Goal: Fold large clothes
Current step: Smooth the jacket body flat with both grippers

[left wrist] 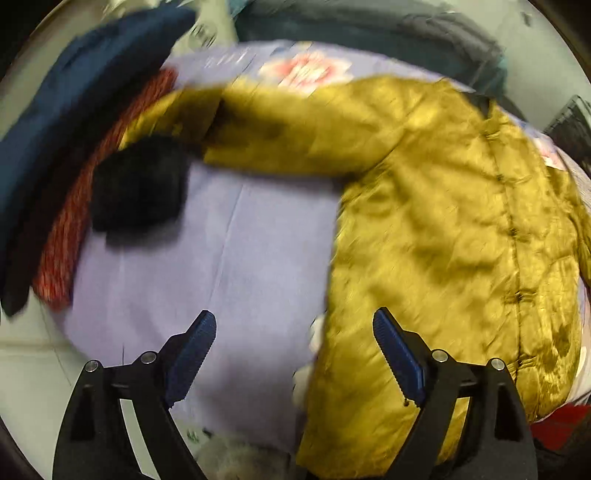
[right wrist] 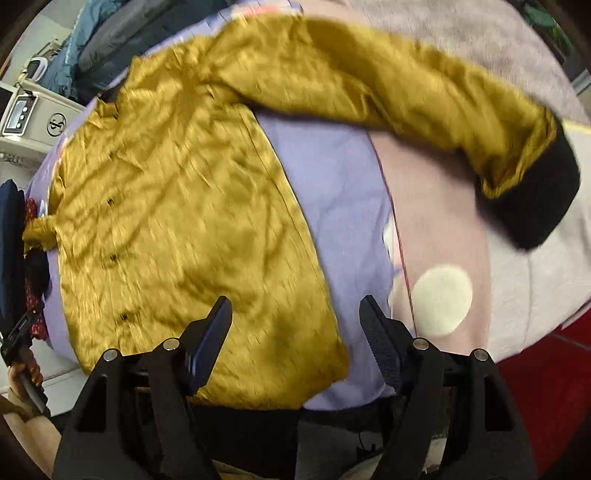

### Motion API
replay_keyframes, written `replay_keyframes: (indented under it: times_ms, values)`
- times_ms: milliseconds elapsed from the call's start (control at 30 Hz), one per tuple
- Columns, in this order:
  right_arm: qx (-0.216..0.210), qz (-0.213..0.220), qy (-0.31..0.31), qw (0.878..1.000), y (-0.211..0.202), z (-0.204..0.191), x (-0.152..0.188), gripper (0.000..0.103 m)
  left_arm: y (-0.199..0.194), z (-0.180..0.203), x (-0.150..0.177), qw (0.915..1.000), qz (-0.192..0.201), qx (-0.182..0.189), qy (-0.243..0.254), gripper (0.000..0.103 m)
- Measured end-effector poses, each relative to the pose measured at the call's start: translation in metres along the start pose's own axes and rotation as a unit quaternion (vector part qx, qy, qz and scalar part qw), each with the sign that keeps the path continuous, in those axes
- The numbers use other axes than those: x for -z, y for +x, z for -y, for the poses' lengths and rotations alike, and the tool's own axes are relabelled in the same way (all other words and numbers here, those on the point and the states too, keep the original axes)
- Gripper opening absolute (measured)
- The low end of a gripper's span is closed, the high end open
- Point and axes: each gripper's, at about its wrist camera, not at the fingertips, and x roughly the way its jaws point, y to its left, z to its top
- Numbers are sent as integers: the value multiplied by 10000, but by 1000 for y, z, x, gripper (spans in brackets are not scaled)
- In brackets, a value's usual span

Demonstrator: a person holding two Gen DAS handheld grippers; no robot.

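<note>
A mustard-yellow jacket [left wrist: 443, 221] [right wrist: 177, 221] lies spread front up on a lilac sheet [left wrist: 229, 258] [right wrist: 332, 184], dark buttons down its middle. Both sleeves stretch out sideways, and each ends in a black cuff [left wrist: 136, 188] [right wrist: 543, 195]. My left gripper [left wrist: 293, 317] hangs open above the jacket's side edge near the hem, with nothing between its fingers. My right gripper [right wrist: 295, 302] is open above the jacket's other lower corner, also empty. Both views are motion-blurred.
A pile of dark blue clothes [left wrist: 74, 92] and a red patterned garment [left wrist: 66, 229] lies beside one cuff. Dark bedding [left wrist: 369, 26] sits at the back. A pink blanket with a cream circle [right wrist: 443, 299], a white appliance [right wrist: 22, 110] and a hand [right wrist: 22, 369] show too.
</note>
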Motion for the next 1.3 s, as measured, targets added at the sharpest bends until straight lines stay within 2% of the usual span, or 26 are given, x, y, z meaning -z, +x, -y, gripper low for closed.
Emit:
replay_keyframes:
  times_ms: [33,67,100,200,333,500,600,700,767,833,967,1133,1300]
  values:
    - [18,119,-173,9998,-2,-14,-6,72,2,17,-5,9998,61,90,182,85]
    - [26,172,-306,9994,-2,-25,-10,72,-7,11,5,9993,80,172,323,85]
    - [26,201,-472,9987,0,-40,-13,72,-5,23,3,9984,67,265,499,85]
    - [-9,154,-1082,9940,10,-84,-17,72,8,53,14,9936,-49,447,1036,85]
    - [109,-80,-1665,9860,42,-134,-7,72,34,91,30,9824,-276,440,1792,85]
    - [220,-709,-1821,9805,96,-164,11,72,68,103,49,9739,-687,391,2129,85]
    - [634,-1063,-1780,9762,125,-169,19,72,84,101,51,9722,-865,375,2144,89]
    - [808,-1219,-1567,9767,139,-167,23,77,91,98,51,9713,-879,466,2161,96]
    - [1004,-1220,-1474,9764,142,-166,23,88,96,97,51,9692,-925,492,2228,97]
    - [1111,-1257,-1341,9767,146,-164,23,94,104,97,48,9675,-990,493,2273,97]
    - [1127,-1333,-953,9800,152,-157,23,97,117,99,47,9673,-1006,489,2276,98]
    - [1056,-1236,-861,9829,154,-151,27,98,124,103,51,9676,-926,521,2292,98]
    - [960,-1456,-874,9808,157,-140,24,98,129,106,50,9656,-1148,449,2290,98]
